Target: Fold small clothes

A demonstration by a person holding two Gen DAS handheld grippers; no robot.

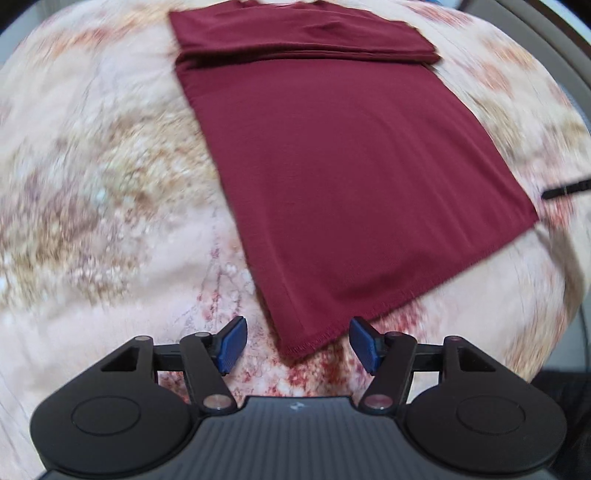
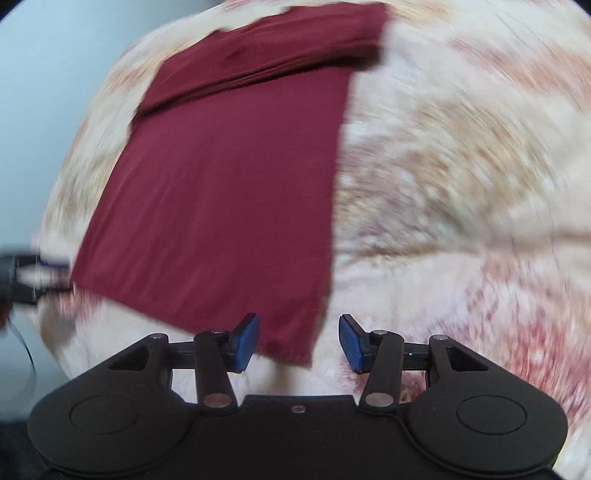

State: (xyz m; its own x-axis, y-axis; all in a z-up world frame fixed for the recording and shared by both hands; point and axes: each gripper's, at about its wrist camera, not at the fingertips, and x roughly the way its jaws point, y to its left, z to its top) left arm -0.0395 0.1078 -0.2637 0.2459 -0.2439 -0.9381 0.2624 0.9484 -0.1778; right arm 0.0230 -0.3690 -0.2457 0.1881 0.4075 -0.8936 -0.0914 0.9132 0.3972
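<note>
Garment (image 1: pixel 343 177): dark red knit, thin and matte, laid flat on a sheet (image 1: pixel 103 206) printed in cream, tan and rust florals. Shape roughly rectangular, long sides straight, near end finished with a stitched hem (image 1: pixel 317 338); far end already turned back on itself in a thick band (image 1: pixel 306 33) of several stacked layers. Judged light, limp and fully soft: no stiffness to hold a crease unaided, likely to drape and sag from any single hold, little risk of damage, some risk of dragging or bunching against the soft sheet beneath. Best taken at the two near hem corners, one per gripper, pinching hem stitching rather than the single ply, so the edge lifts level. Left gripper (image 1: pixel 297 345): blue ribbed pads (image 1: pixel 232 343) spread apart, nothing pinched, straddling the garment's near left corner, above it and apparently clear of the cloth. Right gripper (image 2: pixel 299 341): blue pads (image 2: pixel 245 341) likewise parted, nothing gripped, the garment's near right corner (image 2: pixel 291 350) lying between and below them; contact with the cloth cannot be told. Sheet around the garment soft, slightly billowed, blurred at the edges in both views. In the right wrist view, the left gripper (image 2: pixel 26 277) seen again as a dark blurred shape just beside the garment's near left corner. Fold judged partway done, near half still single and flat.
</note>
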